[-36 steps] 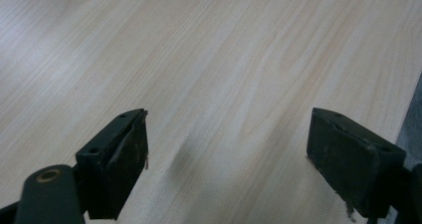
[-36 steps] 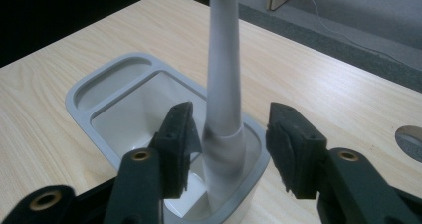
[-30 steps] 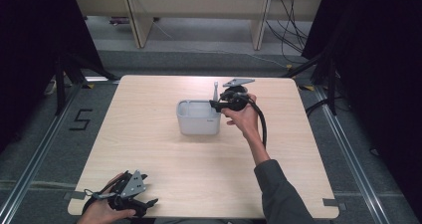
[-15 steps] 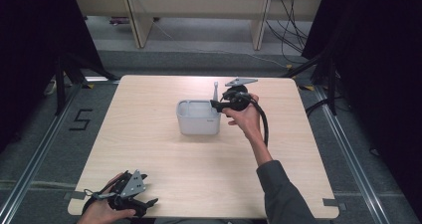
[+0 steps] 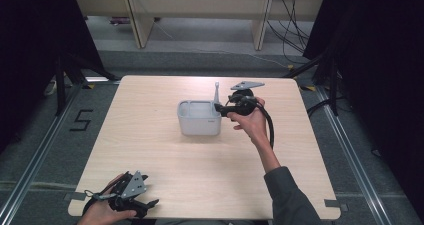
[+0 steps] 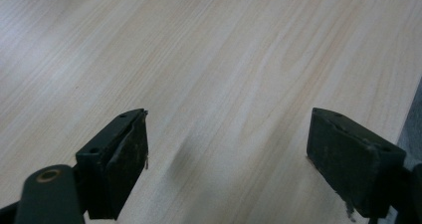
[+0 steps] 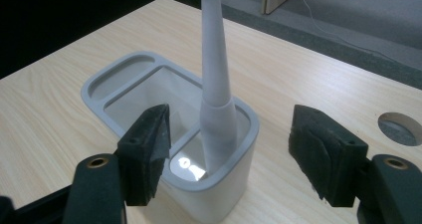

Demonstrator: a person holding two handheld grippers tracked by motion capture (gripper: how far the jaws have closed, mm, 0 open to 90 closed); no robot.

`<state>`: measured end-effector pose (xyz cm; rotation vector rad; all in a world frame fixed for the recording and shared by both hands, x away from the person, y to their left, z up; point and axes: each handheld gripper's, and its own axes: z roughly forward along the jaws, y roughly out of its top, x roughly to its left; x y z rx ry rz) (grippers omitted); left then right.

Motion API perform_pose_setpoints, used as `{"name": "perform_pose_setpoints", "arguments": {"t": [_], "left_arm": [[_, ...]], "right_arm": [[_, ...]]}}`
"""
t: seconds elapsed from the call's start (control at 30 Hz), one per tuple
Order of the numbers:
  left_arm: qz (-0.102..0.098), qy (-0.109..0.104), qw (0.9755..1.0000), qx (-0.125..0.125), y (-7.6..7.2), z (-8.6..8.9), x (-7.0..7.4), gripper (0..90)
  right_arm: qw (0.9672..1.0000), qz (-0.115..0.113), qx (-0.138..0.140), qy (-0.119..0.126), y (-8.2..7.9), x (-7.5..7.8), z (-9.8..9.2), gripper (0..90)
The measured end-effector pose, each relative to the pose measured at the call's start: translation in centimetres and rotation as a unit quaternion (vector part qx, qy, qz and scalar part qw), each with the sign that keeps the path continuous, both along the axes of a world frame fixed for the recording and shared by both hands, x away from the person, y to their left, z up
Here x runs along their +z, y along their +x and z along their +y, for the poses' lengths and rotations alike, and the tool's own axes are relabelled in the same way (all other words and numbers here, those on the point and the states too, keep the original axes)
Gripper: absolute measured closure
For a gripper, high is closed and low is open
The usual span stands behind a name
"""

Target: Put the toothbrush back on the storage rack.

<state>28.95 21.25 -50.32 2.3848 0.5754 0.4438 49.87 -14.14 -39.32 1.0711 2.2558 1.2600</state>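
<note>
At the near edge of the table (image 5: 165,185) the left gripper (image 6: 226,159) rests low over bare wood, its jaws spread wide with nothing between them. Farther out, at mid-table, the right gripper (image 7: 229,149) hovers at the right end of a grey holder (image 7: 149,107), its jaws having just been opening; they now stand apart on either side of a toothbrush (image 7: 215,74) without pressing on it. The toothbrush stands in the holder's right-hand compartment, its long axis nearly upright, thick handle down in the well and bristle end pointing up, leaning slightly.
</note>
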Motion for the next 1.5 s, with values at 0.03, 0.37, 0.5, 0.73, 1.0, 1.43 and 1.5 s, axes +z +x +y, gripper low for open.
{"name": "perform_pose_setpoints", "arguments": {"t": [0.03, 0.37, 0.5, 0.73, 1.0, 1.43, 1.5], "left_arm": [[0.000, 0.000, 1.0000, 0.000, 0.0, 0.0, 0.0, 16.3], [0.000, 0.001, 1.0000, 0.000, 0.0, 0.0, 0.0, 16.2], [-0.001, 0.003, 1.0000, 0.000, 0.0, 0.0, 0.0, 16.2], [-0.003, 0.000, 1.0000, 0.001, -0.1, -0.1, 0.0, 16.2], [-0.003, 0.007, 1.0000, -0.001, 0.0, 0.0, 0.0, 16.2], [-0.003, 0.001, 1.0000, 0.000, -0.1, -0.1, 0.0, 16.3], [-0.003, 0.000, 1.0000, 0.001, -0.1, 0.0, 0.0, 16.3]], "right_arm": [[1.0000, 0.000, 0.000, 0.000, 0.0, 0.0, 0.0, 33.3], [0.9999, -0.005, -0.001, 0.010, -1.7, -0.3, -0.6, 31.8], [0.9999, -0.001, -0.005, 0.016, -2.5, -0.6, -0.8, 31.5], [0.9997, -0.008, 0.003, 0.023, -3.6, -0.9, -1.2, 31.2], [0.9995, -0.013, 0.008, 0.028, -4.7, -1.3, -1.8, 31.1], [0.9995, -0.011, 0.017, 0.024, -5.6, -1.6, -2.0, 30.4], [0.9995, -0.018, 0.016, 0.019, -5.7, -1.7, -2.0, 29.5]]}}
